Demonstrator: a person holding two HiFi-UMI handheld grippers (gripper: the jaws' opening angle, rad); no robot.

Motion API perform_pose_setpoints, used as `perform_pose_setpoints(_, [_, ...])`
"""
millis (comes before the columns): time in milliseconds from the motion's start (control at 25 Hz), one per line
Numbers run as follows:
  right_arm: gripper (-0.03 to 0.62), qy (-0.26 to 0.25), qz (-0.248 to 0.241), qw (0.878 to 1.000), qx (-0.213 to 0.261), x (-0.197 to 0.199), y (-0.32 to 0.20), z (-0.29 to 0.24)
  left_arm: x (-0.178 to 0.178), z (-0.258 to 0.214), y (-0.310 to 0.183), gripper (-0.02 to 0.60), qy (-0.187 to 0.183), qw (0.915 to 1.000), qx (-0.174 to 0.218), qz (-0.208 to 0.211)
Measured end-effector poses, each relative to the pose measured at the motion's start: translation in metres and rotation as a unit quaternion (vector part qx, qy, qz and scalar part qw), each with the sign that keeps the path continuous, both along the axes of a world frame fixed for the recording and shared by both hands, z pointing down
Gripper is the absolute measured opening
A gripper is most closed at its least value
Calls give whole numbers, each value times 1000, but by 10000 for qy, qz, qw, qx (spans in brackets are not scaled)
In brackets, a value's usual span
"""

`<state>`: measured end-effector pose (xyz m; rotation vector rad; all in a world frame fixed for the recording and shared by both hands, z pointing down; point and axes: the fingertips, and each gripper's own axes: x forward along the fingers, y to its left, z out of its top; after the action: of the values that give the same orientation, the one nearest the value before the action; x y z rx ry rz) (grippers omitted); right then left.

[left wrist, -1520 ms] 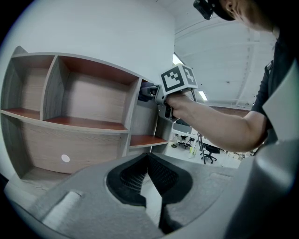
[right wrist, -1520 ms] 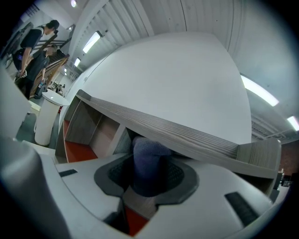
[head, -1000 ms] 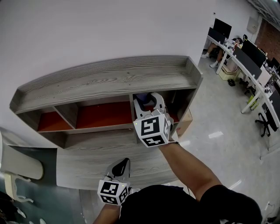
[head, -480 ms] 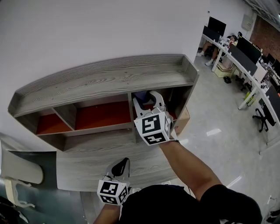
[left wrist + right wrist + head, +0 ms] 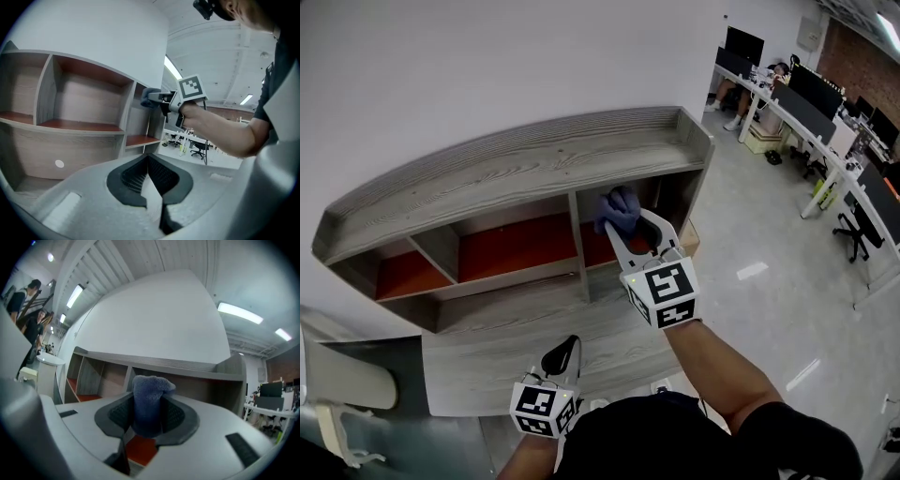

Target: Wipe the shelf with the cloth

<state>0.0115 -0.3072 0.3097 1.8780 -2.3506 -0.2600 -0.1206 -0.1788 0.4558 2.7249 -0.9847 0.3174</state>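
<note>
Right hand-held gripper [image 5: 149, 412] clamps a bunched, fuzzy blue cloth [image 5: 150, 392] (standing upright) before the grey wooden shelf [image 5: 534, 171]. Left hand-held gripper [image 5: 149, 172]: closed, empty.

Showed a plain white wall [image 5: 487, 66], a glossy pale grey floor [image 5: 759, 225], a row of white desks with black monitors [image 5: 816, 98], and bright ceiling strip lights [image 5: 239, 313].
</note>
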Motion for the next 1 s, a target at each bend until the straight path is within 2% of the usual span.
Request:
perform_pose_setpoints(320, [140,-921,-439,9933,-546,-6,77,73,3,-1,10,11,61,9991,-11,418])
perform_pose_setpoints(560, [140,-1686,-525,9762,-1261,-9,119,124,4,-2,19,11,125,9986,-6,511])
perform_pose_setpoints(760, [138,-1828,-577,9721,-1356,4,141,129,9,-3,32,11,137,9991,9,406])
perform_pose_setpoints(1000, [138,-1770,-864,9700,-1424,18,169,134,20,-4,49,9,130,9999,53,48])
